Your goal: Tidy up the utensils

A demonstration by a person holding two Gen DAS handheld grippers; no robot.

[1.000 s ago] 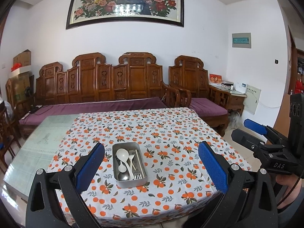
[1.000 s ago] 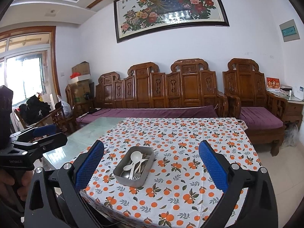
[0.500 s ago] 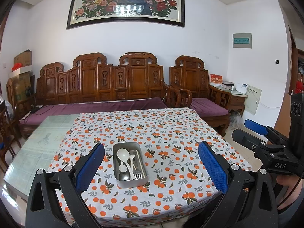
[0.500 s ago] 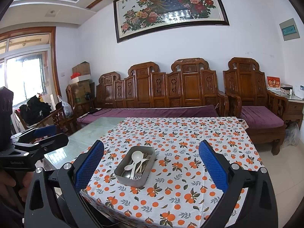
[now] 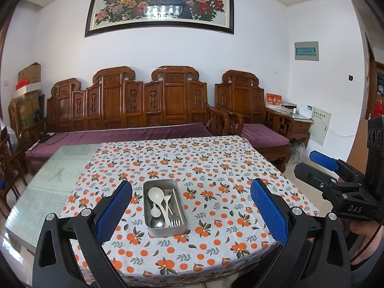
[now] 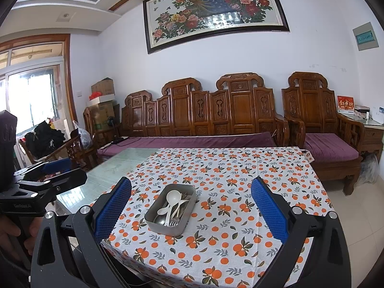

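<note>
Lengthwise, tray [image 5: 165, 228] pointing toward sofa [image 5: 124, 110].

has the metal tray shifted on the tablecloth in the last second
No. In the left wrist view the metal tray sits on the same orange prints of the tablecloth as before; only the camera drifts slightly.

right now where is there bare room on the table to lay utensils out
Free: tablecloth right of and beyond the metal tray, and the bare glass strip to its left. Crowded: only inside the tray, where spoons, a fork and chopsticks pile together.
</note>
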